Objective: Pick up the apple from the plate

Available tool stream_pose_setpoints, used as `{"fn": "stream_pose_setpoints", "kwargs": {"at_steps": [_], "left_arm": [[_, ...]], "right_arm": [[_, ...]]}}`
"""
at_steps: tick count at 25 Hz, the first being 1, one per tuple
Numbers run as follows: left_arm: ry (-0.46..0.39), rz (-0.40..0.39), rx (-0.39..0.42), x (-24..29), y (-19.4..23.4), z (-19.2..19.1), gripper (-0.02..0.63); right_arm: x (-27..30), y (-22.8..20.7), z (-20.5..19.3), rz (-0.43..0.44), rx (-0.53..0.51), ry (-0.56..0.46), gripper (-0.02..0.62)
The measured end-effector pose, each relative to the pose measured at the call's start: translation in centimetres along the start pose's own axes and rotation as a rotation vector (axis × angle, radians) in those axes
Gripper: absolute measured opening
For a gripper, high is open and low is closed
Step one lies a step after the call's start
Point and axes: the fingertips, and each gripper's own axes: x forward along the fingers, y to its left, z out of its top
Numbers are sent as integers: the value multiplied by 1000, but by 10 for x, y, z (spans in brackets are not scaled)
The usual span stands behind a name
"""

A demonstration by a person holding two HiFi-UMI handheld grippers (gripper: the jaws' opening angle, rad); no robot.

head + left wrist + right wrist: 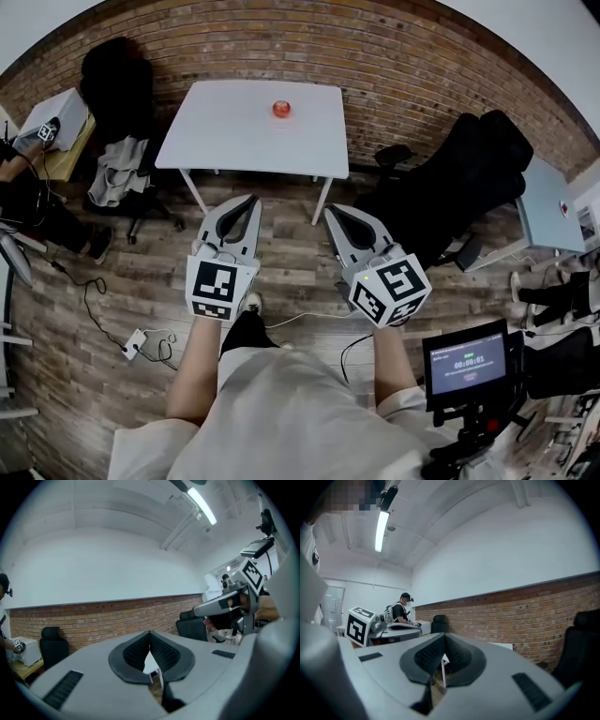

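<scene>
Brick-walled room — white counter (234, 141) set against wall | apple (281, 109) seen mid-counter, far side | left gripper (249, 201) and right gripper (330, 212) held well short of counter, fingers pressed together, empty | apple straight ahead — neither judged nearer.

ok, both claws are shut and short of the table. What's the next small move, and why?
Probably step in toward the table first. The apple sits toward its far side, and both the left claw and the right claw hang shut and empty over the floor, well short of the table's near edge. Opening a claw can wait until the apple is within reach.
</scene>
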Motion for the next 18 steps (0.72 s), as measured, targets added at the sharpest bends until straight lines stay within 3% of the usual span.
{"fn": "stream_pose_setpoints", "kwargs": {"at_steps": [8, 18], "left_arm": [[10, -2, 1, 39, 30, -16, 6], [-19, -20, 7, 110, 88, -18, 6]], "right_arm": [[46, -23, -9, 20, 29, 10, 3], [121, -61, 13, 11, 4, -22, 3]]}}
